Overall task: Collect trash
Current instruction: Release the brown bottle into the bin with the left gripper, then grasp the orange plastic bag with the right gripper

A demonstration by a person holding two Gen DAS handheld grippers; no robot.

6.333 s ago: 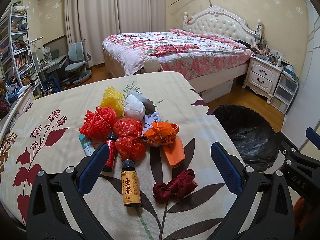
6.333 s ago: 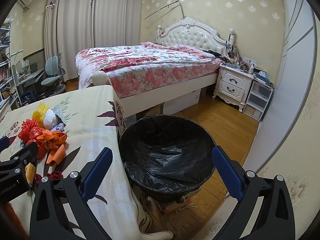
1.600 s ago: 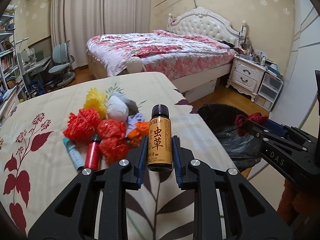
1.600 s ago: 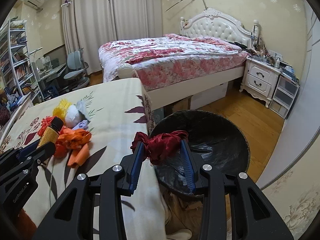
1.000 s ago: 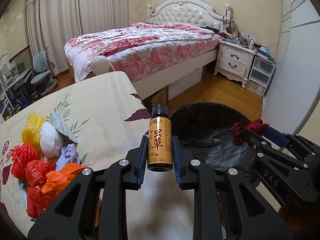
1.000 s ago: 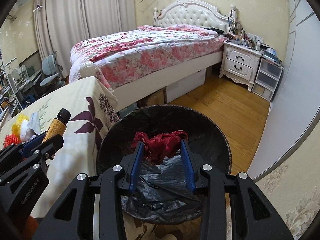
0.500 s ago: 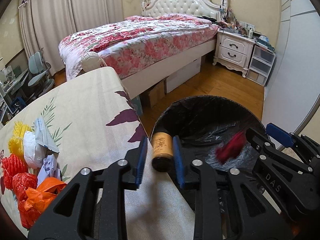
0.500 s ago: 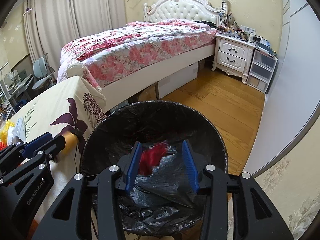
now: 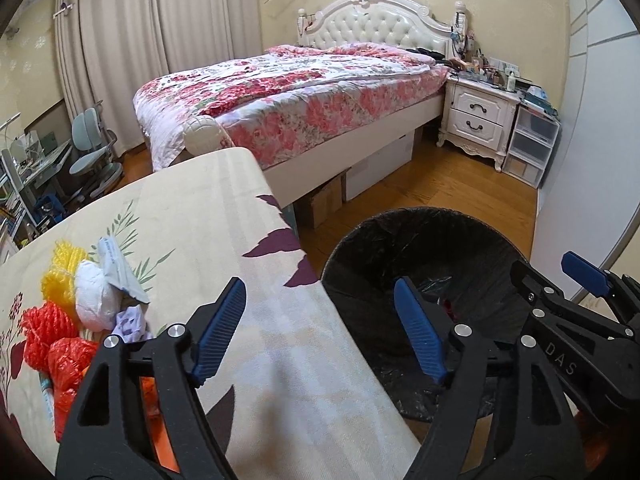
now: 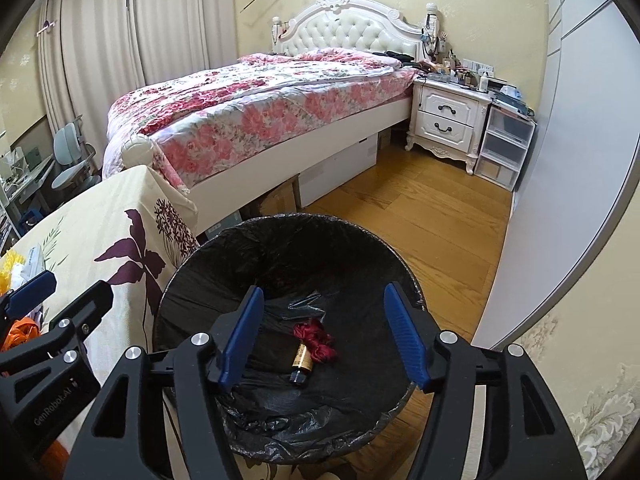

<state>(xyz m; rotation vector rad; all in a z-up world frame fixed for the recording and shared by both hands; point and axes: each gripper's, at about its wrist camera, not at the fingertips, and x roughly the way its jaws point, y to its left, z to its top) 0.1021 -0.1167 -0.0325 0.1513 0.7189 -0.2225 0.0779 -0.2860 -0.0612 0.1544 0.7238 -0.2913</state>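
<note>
Right wrist view: right hand-held gripper (image 10: 324, 332) hangs over the bin (image 10: 192, 280), jaws opening, nothing between them. Brown bottle (image 10: 302, 362) and dark red scrap (image 10: 314, 338) lie touching on the black liner at the bottom. Left hand-held gripper (image 9: 320, 332) straddles the tabletop (image 9: 208, 208) edge and the bin rim, jaws also opening and empty.

Remaining trash pile (image 9: 76, 320) sits at the tabletop's far left.

Judgement: let both jaws spread fully before swinging back, then approach the pile low, taking one piece per gripper.

Legible: "DAS" on the right gripper body, "GenRobot.AI" on the left. Bottle label too small to read.
</note>
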